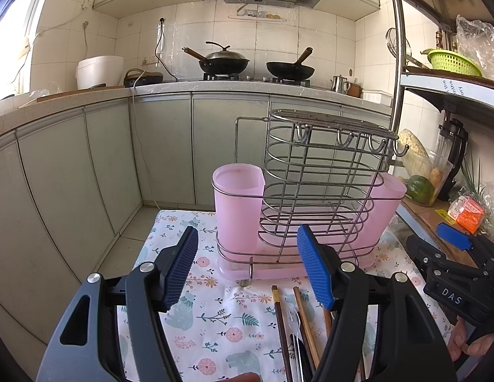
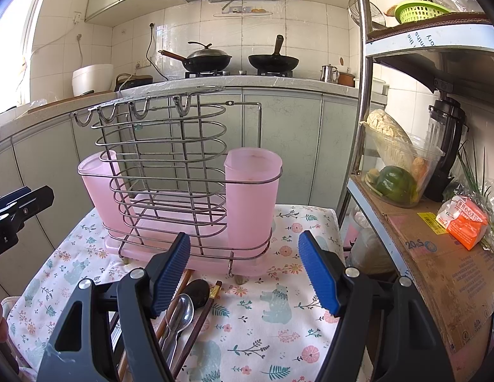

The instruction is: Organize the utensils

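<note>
- The wire rack [image 1: 313,187] stands upright on the floral cloth [image 1: 221,318] that covers the surface, at its far half; a pink drip tray [image 2: 170,254] sits under it.
- Two pink plastic cups are held in the rack, one at each end: one cup [image 1: 239,203] at the left in the left wrist view, the other cup [image 1: 388,203] at the right. No utensil shows above either rim; their insides are hidden.
- The rack's middle wire compartment looks empty, and its row of hooks [image 2: 135,113] carries nothing.
- The utensils lie loose on the cloth just in front of the rack: dark chopsticks [image 1: 280,324], brown chopsticks [image 1: 305,321], a metal spoon [image 2: 180,313], a dark spoon [image 2: 197,291] and a pale fork [image 1: 293,316].
- The left hand-held gripper [image 1: 247,269] hangs above the cloth with its blue pads wide apart and nothing between them.
- The right hand-held gripper [image 2: 243,273] is likewise spread wide and empty, with the utensils under its left finger.
- On the shelf at the right, a clear bowl [image 2: 403,172] holds vegetables.
</note>
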